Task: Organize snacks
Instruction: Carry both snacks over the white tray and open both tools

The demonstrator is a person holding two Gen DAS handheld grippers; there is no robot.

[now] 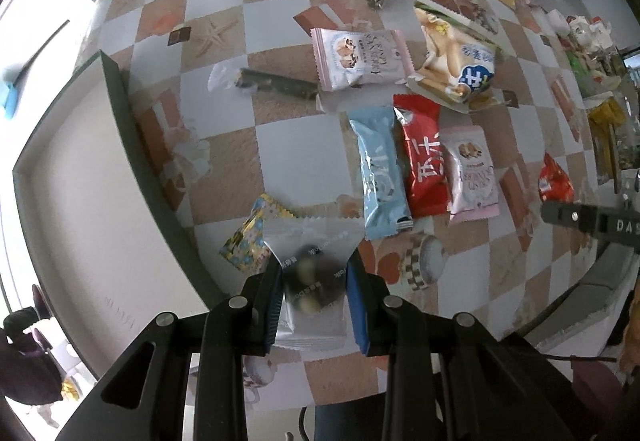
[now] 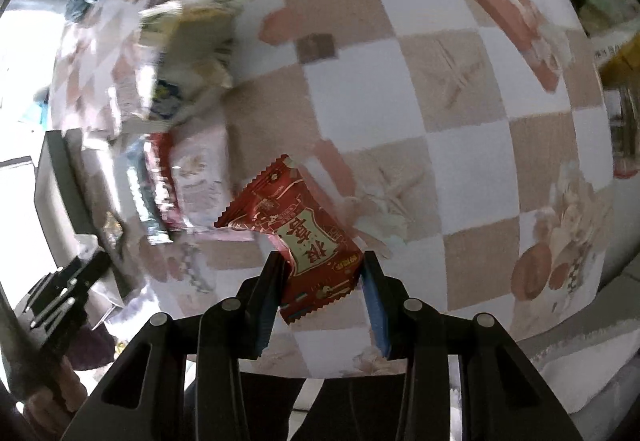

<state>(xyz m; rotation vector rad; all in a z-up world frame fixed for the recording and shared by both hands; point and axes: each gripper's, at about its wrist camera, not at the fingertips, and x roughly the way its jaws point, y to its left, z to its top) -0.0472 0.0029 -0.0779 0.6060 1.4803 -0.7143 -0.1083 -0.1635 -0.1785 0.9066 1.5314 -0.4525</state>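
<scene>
Gripping a clear snack packet (image 1: 310,281) low in frame, the left gripper (image 1: 314,277); the right gripper (image 2: 322,273) likewise clamped on a red sachet (image 2: 304,241) at centre.

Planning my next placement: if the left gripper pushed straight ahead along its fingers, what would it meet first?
Holding the clear packet, the left gripper would likely meet bare tablecloth first, then the dark stick snack; depth is uncertain.

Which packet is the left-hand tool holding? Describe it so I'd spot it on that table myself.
Start at the checkered tablecloth and find the near edge, where the left gripper is. Between its fingers sits a translucent frosted packet with dark and pale round sweets showing through. Unlike the yellow flowered wrapper beside it and the light blue packet farther right, you can see through it.
</scene>
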